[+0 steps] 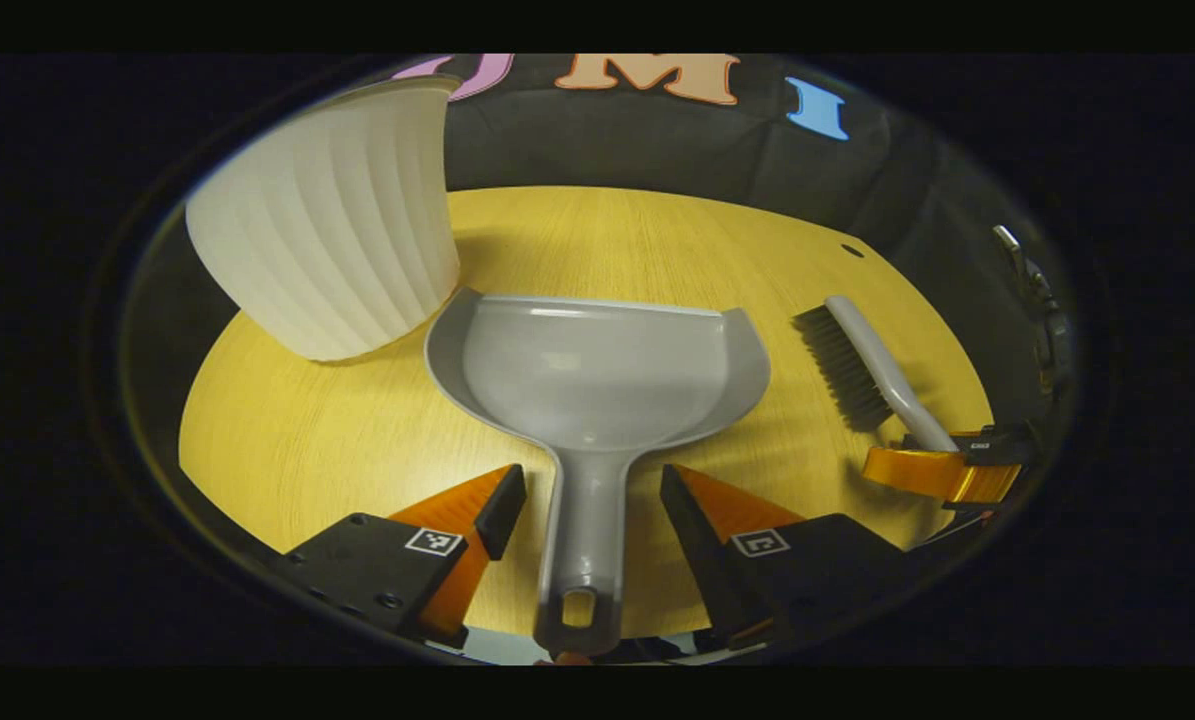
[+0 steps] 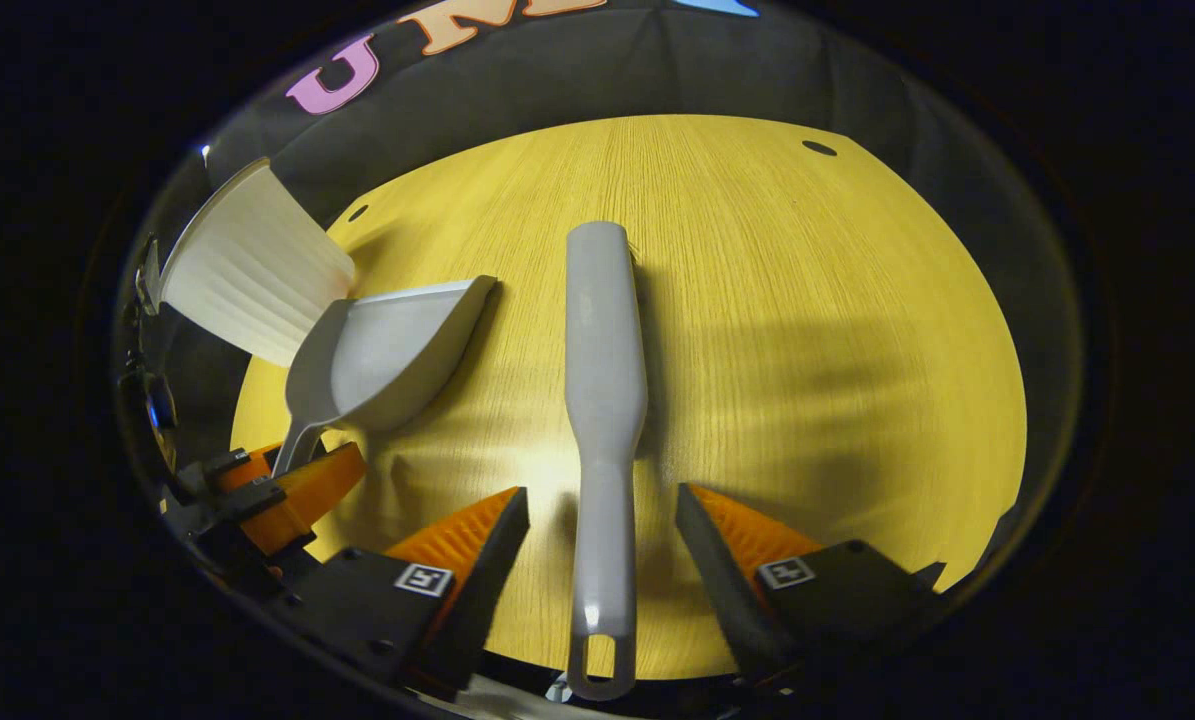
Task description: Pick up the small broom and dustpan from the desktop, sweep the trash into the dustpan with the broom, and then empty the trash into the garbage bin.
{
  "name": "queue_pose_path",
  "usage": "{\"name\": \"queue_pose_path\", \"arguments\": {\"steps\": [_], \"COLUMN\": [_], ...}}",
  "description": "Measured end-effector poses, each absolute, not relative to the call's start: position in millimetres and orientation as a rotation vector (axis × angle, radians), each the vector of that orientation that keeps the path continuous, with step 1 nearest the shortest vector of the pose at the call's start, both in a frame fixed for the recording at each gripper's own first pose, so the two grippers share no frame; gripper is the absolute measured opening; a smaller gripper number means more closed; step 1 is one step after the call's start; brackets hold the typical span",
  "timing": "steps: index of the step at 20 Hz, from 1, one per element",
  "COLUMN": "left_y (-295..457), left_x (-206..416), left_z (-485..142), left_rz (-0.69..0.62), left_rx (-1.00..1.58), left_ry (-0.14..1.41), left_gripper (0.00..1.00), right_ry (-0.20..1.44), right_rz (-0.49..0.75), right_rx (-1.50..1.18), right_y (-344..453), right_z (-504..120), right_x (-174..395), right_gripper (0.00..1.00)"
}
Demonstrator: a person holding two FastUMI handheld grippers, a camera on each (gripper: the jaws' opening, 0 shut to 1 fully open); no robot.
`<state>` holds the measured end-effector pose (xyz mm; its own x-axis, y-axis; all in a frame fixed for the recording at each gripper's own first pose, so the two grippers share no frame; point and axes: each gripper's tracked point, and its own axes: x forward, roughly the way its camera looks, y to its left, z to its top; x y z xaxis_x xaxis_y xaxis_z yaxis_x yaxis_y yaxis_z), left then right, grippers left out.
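A grey dustpan (image 1: 597,370) lies flat on the yellow wooden desktop (image 1: 307,440), its handle pointing back between the fingers of my left gripper (image 1: 592,490). That gripper is open, with a gap on both sides of the handle. To the right lies the small broom (image 1: 862,365), dark bristles facing left. In the right gripper view the broom (image 2: 605,340) runs straight ahead, and its handle sits between the fingers of my right gripper (image 2: 602,500), which is open and not touching it. The dustpan (image 2: 387,350) lies to its left.
A white ribbed garbage bin (image 1: 332,220) stands on the desktop just behind and left of the dustpan, almost touching its rim; the right gripper view has the bin (image 2: 247,265) at far left. The black booth wall rises behind the table's far edge.
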<state>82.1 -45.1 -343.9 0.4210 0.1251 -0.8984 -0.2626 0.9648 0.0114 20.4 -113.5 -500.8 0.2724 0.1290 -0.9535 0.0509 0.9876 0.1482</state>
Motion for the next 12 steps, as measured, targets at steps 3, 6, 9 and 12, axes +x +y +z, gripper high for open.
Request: {"name": "queue_pose_path", "arguments": {"steps": [3, 6, 9, 12], "left_y": [-36, -22, -20, -41], "left_x": [86, 93, 110, 116], "left_z": [-326, -278, -198, -138], "left_rz": [0.256, 0.264, 0.262, 0.229], "left_rx": [-0.08, 0.024, 0.063, 0.028], "left_ry": [1.059, 0.936, 0.702, 0.504], "left_gripper": [0.98, 0.98, 0.98, 0.96], "right_ry": [1.231, 1.101, 0.823, 0.527], "right_rz": [0.063, 0.094, 0.102, 0.091], "right_rx": [0.161, 0.158, 0.191, 0.148], "right_y": [-111, -108, -101, -102], "right_z": [-484, -434, -341, -250], "right_x": [20, 19, 25, 16], "right_gripper": [1.0, 1.0, 1.0, 0.99]}}
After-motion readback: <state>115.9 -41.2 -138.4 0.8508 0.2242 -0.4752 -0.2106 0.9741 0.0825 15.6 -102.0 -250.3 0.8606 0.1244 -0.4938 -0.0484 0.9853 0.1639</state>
